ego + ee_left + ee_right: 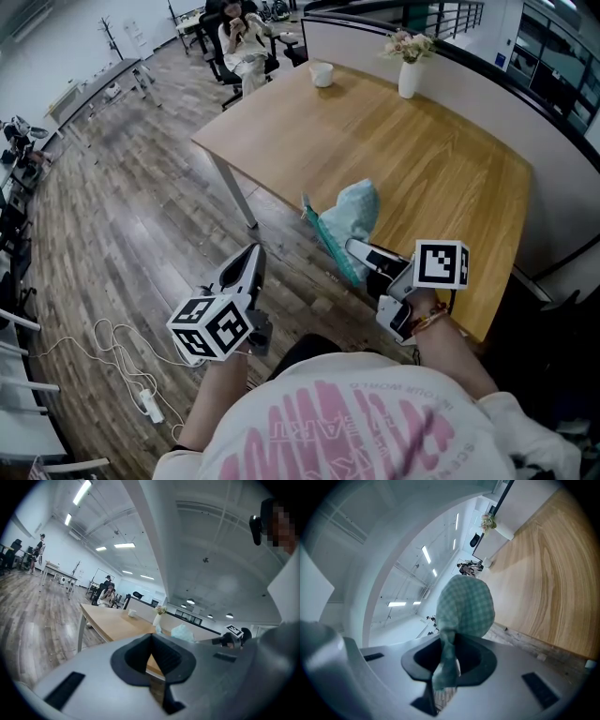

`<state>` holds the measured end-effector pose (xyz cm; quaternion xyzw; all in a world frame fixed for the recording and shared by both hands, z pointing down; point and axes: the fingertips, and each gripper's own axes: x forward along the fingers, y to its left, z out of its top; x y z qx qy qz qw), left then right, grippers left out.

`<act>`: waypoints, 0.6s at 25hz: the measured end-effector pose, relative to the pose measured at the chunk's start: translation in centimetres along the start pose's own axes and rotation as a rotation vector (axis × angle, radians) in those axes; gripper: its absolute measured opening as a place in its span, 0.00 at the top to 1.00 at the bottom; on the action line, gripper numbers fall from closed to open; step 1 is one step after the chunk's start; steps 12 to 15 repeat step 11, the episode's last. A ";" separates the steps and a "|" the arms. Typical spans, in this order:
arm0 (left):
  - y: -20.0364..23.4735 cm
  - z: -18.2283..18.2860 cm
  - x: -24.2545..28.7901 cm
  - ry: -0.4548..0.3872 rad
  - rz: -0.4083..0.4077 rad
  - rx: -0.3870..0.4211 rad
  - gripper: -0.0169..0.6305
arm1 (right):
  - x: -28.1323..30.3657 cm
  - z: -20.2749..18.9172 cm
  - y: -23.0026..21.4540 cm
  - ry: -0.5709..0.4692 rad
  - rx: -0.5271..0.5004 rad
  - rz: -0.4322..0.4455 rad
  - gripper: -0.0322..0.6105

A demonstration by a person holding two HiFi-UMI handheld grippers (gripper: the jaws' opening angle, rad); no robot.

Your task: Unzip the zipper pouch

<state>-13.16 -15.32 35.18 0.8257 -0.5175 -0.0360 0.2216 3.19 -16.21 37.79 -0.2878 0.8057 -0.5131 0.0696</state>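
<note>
Head view: right tongs clamped on the near end of the zipper pouch at the worktop edge. Left tongs well apart from it, over the floor.
Left gripper view: left tongs together, empty; pouch ahead, to their right.
Right gripper view: right tongs pinch the pouch's fabric edge; its body bulges beyond the tips.

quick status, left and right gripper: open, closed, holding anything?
Left gripper: closed, nothing between the jaws.
Right gripper: closed on one end of the green checked pouch.
</note>
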 end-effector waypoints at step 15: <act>-0.1 1.1 1.0 -0.024 0.005 0.004 0.97 | 0.1 0.7 -0.1 0.012 -0.022 0.024 0.84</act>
